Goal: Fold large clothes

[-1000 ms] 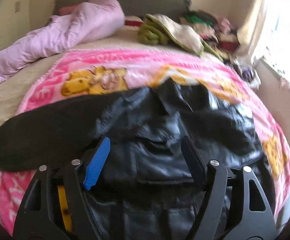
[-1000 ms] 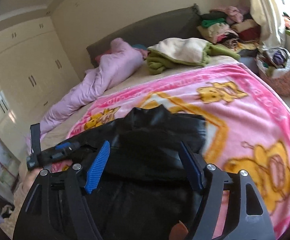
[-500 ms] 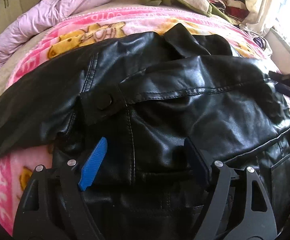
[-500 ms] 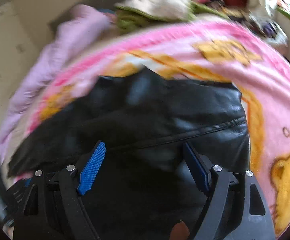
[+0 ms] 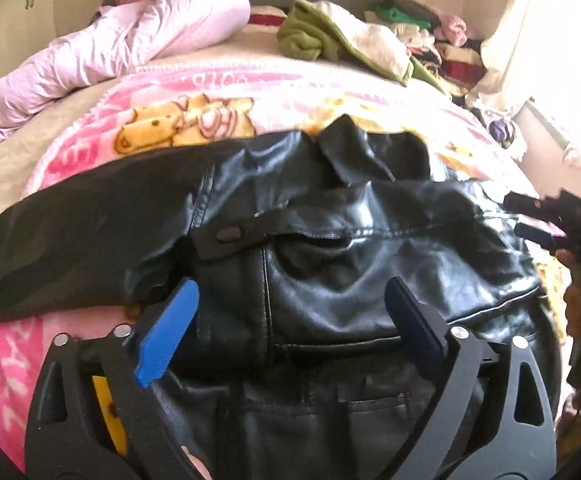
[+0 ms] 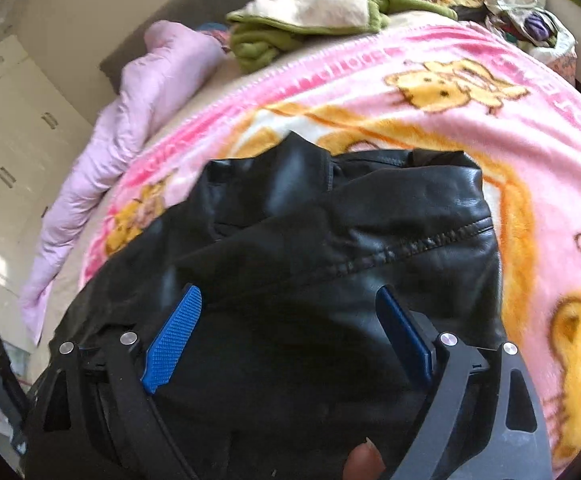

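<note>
Bed with pink cartoon blanket (image 5: 218, 92): fold of black leather jacket (image 5: 350, 264) partly done.
Near, bottom of both frames: left gripper (image 5: 290, 316) and right gripper (image 6: 290, 320) both spread wide, nothing held, hovering over the jacket at lower centre. One side looks already folded over the body; one sleeve (image 5: 70, 240) lies stretched toward the left edge, collar rumpled. Judged left: tuck that sleeve, halve the body. Far, top: lilac duvet (image 5: 122, 52), green-and-cream clothes pile (image 5: 338, 36).

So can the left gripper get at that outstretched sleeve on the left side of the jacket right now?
Probably yes: the left gripper is open over the black jacket, and the sleeve lies flat on the pink blanket, uncovered.
</note>
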Demonstrator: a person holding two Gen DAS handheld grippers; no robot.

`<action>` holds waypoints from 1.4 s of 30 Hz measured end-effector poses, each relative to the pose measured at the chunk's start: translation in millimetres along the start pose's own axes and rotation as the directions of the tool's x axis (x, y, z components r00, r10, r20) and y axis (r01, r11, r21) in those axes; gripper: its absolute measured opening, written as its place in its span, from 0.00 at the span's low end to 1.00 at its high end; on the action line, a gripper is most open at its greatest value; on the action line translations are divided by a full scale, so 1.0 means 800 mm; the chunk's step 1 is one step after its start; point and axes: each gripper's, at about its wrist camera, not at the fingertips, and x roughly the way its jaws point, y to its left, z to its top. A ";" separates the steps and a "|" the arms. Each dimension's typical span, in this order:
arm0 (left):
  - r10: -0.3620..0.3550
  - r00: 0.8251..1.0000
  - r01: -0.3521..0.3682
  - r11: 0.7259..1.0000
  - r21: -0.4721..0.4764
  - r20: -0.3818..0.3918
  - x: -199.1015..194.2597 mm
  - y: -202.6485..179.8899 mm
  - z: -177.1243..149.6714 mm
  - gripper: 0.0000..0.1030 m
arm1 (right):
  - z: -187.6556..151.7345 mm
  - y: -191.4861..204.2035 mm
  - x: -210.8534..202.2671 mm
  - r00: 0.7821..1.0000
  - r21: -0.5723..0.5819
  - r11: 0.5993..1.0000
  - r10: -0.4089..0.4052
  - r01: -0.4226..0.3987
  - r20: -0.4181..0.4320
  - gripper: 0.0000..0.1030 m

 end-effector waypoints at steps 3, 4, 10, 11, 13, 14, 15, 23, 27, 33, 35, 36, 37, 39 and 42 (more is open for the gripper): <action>-0.016 0.999 0.017 1.000 -0.021 0.030 -0.013 0.003 0.006 0.91 | -0.008 0.009 -0.027 1.000 -0.014 1.000 0.015 -0.014 0.026 0.91; -0.022 0.999 0.023 0.999 -0.029 0.040 -0.017 0.006 0.009 0.91 | -0.009 0.011 -0.038 0.999 -0.016 1.000 0.020 -0.019 0.037 0.91; -0.003 0.998 0.009 0.996 -0.093 0.063 -0.039 0.030 0.017 0.91 | -0.015 0.029 -0.105 0.992 -0.044 0.998 0.051 -0.046 0.115 0.93; 0.003 0.998 0.005 0.994 -0.111 0.070 -0.046 0.038 0.018 0.91 | -0.017 0.035 -0.117 0.990 -0.053 0.997 0.061 -0.054 0.128 0.93; 0.007 0.996 0.005 0.990 -0.139 0.084 -0.057 0.052 0.019 0.91 | -0.020 0.047 -0.137 0.986 -0.066 0.995 0.085 -0.076 0.141 0.93; 0.012 0.996 0.003 0.988 -0.156 0.093 -0.065 0.061 0.019 0.91 | -0.021 0.053 -0.146 0.984 -0.071 0.993 0.099 -0.089 0.146 0.93; 0.016 0.995 0.000 0.987 -0.163 0.100 -0.071 0.067 0.020 0.91 | -0.021 0.058 -0.153 0.983 -0.076 0.992 0.108 -0.098 0.149 0.93; 0.060 0.989 -0.028 0.974 -0.226 0.139 -0.115 0.116 0.018 0.91 | -0.022 0.130 -0.194 0.964 -0.186 0.973 0.174 -0.137 0.199 0.94; 0.088 0.984 -0.049 0.970 -0.240 0.153 -0.135 0.135 0.015 0.91 | -0.020 0.167 -0.190 0.960 -0.230 0.959 0.212 -0.167 0.184 0.95; 0.133 0.977 -0.083 0.956 -0.280 0.165 -0.156 0.172 0.004 0.91 | -0.025 0.210 -0.167 0.954 -0.290 0.937 0.249 -0.194 0.168 0.95; 0.148 0.976 -0.096 0.950 -0.297 0.160 -0.160 0.185 -0.002 0.91 | -0.030 0.227 -0.154 0.953 -0.317 0.929 0.252 -0.190 0.169 0.95; 0.155 0.975 -0.101 0.947 -0.305 0.157 -0.160 0.191 -0.005 0.91 | -0.031 0.233 -0.148 0.953 -0.327 0.926 0.254 -0.189 0.168 0.95; 0.160 0.975 -0.106 0.945 -0.311 0.156 -0.161 0.197 -0.007 0.91 | -0.033 0.238 -0.141 0.953 -0.335 0.923 0.255 -0.189 0.164 0.95; 0.173 0.974 -0.117 0.935 -0.336 0.143 -0.161 0.214 -0.014 0.91 | -0.036 0.248 -0.127 0.954 -0.349 0.918 0.255 -0.188 0.157 0.95; 0.183 0.974 -0.122 0.921 -0.370 0.134 -0.161 0.234 -0.023 0.91 | -0.042 0.260 -0.109 0.956 -0.371 0.912 0.249 -0.178 0.154 0.95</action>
